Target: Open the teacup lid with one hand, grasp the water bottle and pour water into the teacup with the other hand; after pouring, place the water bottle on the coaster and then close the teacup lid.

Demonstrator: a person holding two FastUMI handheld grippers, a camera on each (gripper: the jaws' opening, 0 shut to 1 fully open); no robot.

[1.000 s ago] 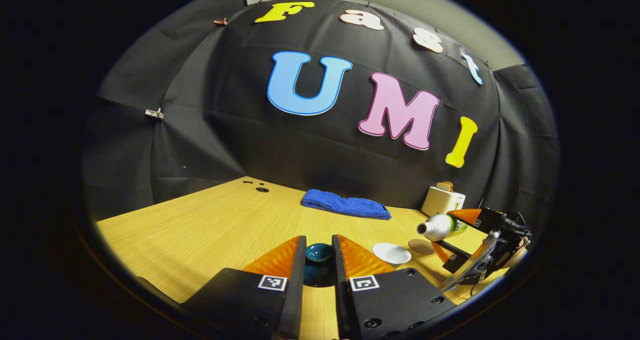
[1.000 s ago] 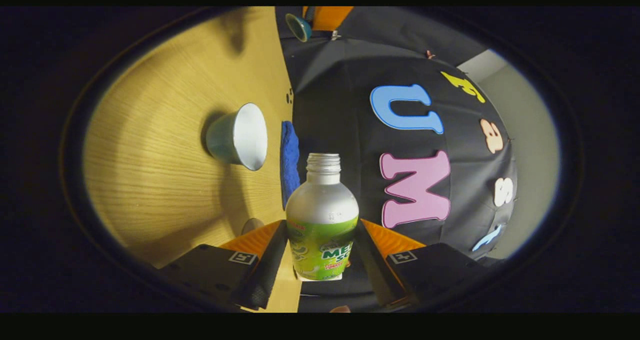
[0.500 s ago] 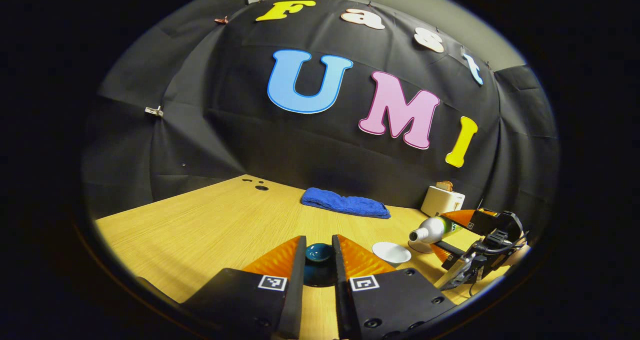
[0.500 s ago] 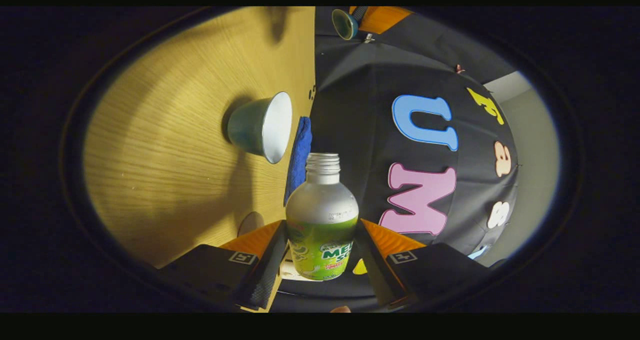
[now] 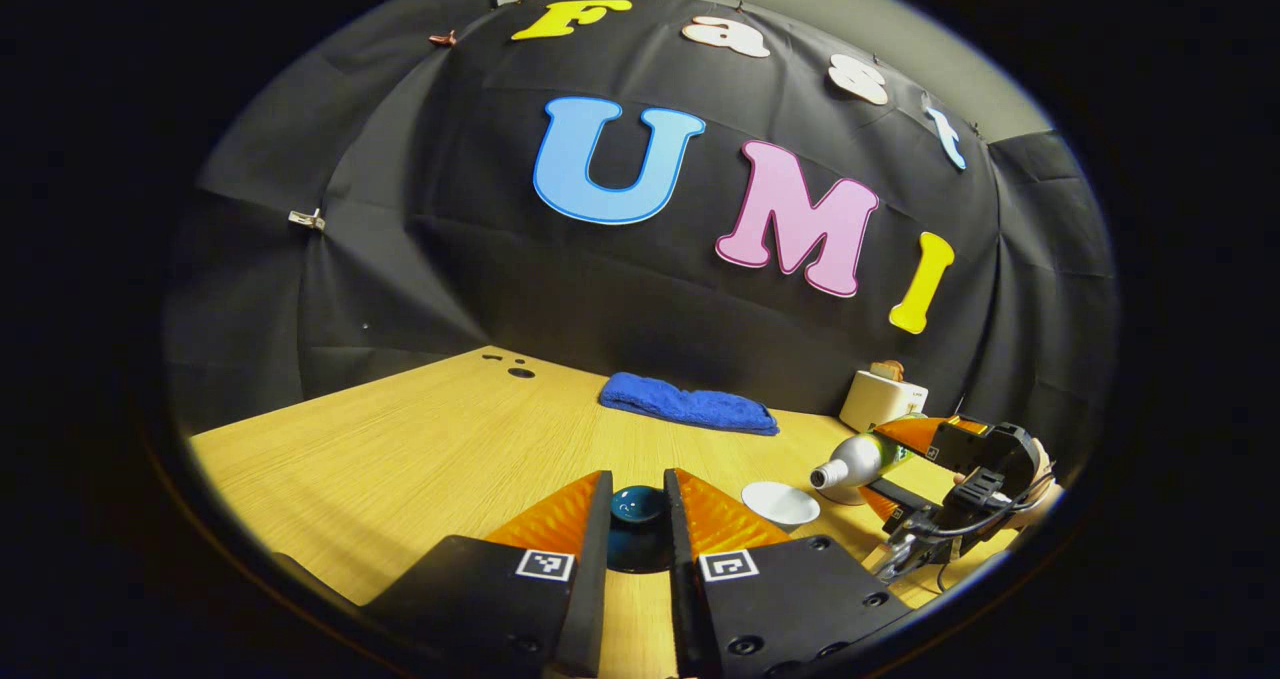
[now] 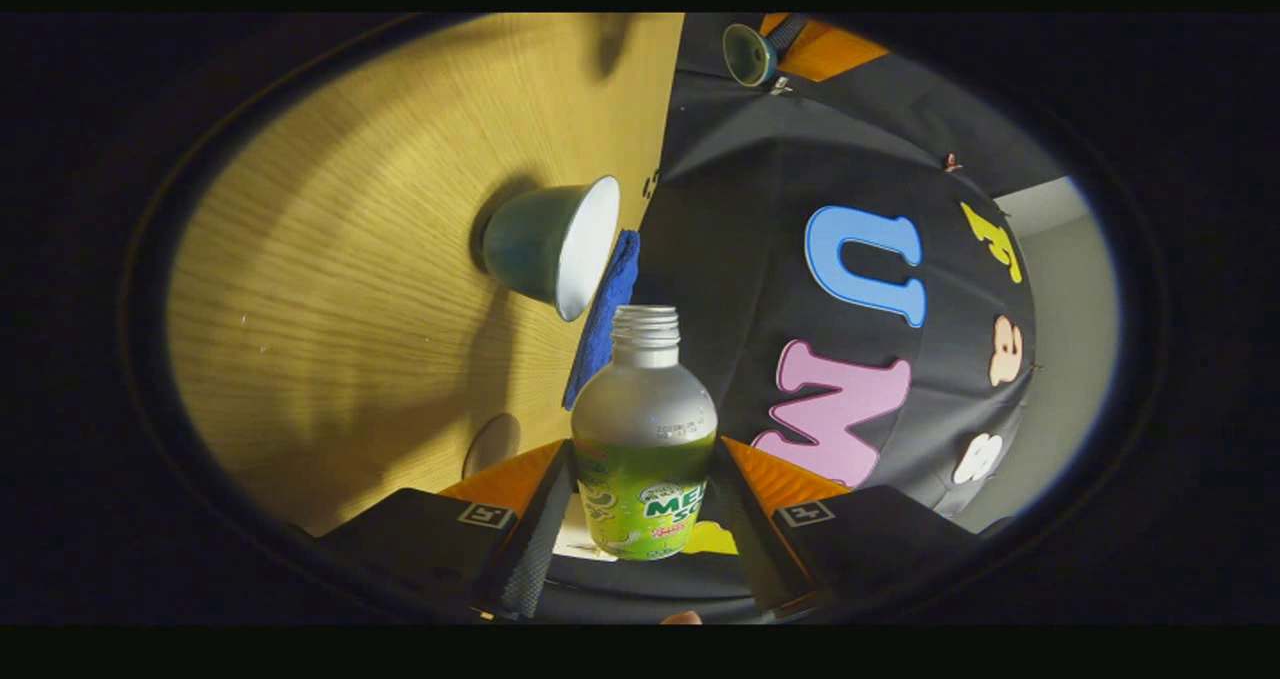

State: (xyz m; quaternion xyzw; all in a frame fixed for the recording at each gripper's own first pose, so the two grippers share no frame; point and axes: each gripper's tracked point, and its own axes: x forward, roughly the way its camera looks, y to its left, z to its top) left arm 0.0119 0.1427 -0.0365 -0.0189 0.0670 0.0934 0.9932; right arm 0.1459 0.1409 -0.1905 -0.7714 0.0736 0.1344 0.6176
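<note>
While right claw (image 6: pixel 640 489) grips water bottle (image 6: pixel 645 439) tipped sideways – mouth beside teacup (image 6: pixel 550 244) | left claw (image 5: pixel 638 507) clamps lid (image 5: pixel 637 507).

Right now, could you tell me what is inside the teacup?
The teacup shows a pale inner wall; no water visible there. Its bottom is hidden by the viewing angle. The bottle mouth points toward it.

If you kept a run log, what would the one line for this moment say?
left hand-held gripper: shut on dark teal lid | right hand-held gripper: shut on green-labelled silver bottle, tipped toward open white-lined teacup | round coaster: bare
</note>
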